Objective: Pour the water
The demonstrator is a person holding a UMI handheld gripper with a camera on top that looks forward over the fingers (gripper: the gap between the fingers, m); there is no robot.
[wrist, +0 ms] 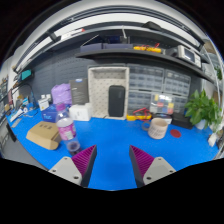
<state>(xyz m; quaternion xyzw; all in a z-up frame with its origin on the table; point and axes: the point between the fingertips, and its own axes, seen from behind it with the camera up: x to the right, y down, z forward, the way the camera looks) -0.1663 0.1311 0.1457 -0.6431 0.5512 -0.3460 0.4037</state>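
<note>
1. Blue table (110, 150) fills the near ground, and the gripper (112, 165) hangs above it with its fingers spread wide and nothing between the magenta pads (85, 159).

2. The task names water but no vessel. My best guess for the source is the clear cup (66, 129) with a pink band, standing ahead and left of the fingers, just beside a brown box (43, 136). Whether it holds water I cannot tell.

3. A smaller dark cup (73, 146) sits nearer the left finger, just in front of the clear cup; it may be the receiver, though that is only a judgement.

4. Farther off stand a purple jug (61, 96) at the back left, a white rack (108, 92) in the middle with a black panel (116, 100) in it, a tan jar (158, 127) to the right, and a plant (203, 107) at the far right.

5. The step in hand looks like the approach, with nothing grasped yet.

6. To do it well, swing left so the chosen cup lies centred between the fingers, and keep them wide until both pads flank its wall.

7. Come in low and level, clear of the box and the dark cup, which crowd that side.

8. Close on the mid-body, not the rim, so the cup stays upright when lifted.

9. Lift straight before tilting, and tilt slowly over the receiver.
</note>
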